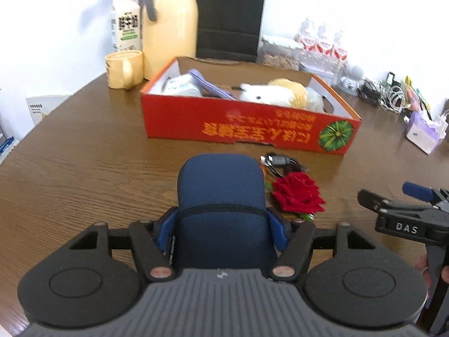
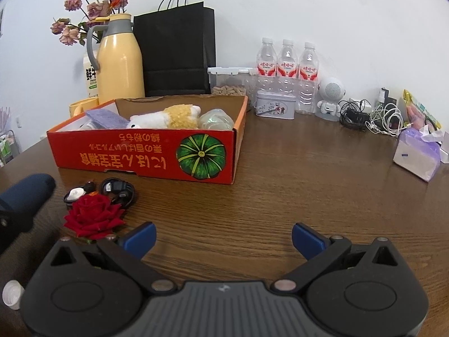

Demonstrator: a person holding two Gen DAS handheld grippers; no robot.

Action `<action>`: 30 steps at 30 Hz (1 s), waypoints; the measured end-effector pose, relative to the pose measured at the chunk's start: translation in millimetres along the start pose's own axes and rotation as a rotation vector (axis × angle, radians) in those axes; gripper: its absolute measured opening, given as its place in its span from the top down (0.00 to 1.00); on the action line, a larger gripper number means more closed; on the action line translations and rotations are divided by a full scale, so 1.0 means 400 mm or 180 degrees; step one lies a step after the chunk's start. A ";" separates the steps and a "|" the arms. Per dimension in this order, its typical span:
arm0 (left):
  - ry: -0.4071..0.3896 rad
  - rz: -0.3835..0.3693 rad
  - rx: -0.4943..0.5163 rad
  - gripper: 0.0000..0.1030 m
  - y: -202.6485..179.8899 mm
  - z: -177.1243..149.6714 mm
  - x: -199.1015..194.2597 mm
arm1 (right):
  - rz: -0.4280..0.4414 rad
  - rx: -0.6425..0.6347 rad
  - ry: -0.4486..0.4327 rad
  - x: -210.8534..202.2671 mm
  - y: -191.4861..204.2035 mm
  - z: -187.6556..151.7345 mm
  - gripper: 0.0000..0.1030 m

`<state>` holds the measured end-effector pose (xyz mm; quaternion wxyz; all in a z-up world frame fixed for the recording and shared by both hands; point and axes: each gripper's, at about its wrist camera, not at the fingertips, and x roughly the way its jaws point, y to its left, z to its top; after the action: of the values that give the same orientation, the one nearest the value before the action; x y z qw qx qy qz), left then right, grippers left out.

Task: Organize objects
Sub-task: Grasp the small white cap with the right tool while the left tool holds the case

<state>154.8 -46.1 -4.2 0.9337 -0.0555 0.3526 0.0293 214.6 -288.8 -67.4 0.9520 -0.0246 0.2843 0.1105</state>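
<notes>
Pouch (image 1: 221, 193) in left claw (image 1: 221, 229) — long axis toward box (image 1: 247, 129).

Right tongs (image 2: 223, 237): blue pads spread wide, nothing between them, over bare brown wooden surface (image 2: 294, 174).
Red cardboard box (image 2: 140, 157): plush toy and purple cloth inside.
Red fabric rose (image 2: 94, 216): just beside coiled black cable (image 2: 119, 192).
Far left: dark blue soft pouch (image 2: 26, 193) pokes in.

The letters "DAS" stand in white on the black body of the right gripper (image 1: 404, 196), at the right edge. The red box (image 2: 140, 157) carries yellow Japanese lettering — upside down — beside a green pumpkin picture.
</notes>
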 end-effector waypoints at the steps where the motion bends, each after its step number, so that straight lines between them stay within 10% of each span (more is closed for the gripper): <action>1: -0.0018 0.0016 -0.0012 0.35 0.010 0.002 -0.003 | -0.0006 0.0006 0.0007 0.001 -0.001 0.000 0.00; 30: -0.0119 0.0120 0.0008 0.35 0.250 -0.098 -0.117 | 0.0776 -0.0560 0.0146 -0.190 0.318 -0.116 0.08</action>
<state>84.6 47.7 -10.8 0.9395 -0.0470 0.3361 0.0474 99.4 -185.1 -62.9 0.9190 -0.0757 0.2961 0.2491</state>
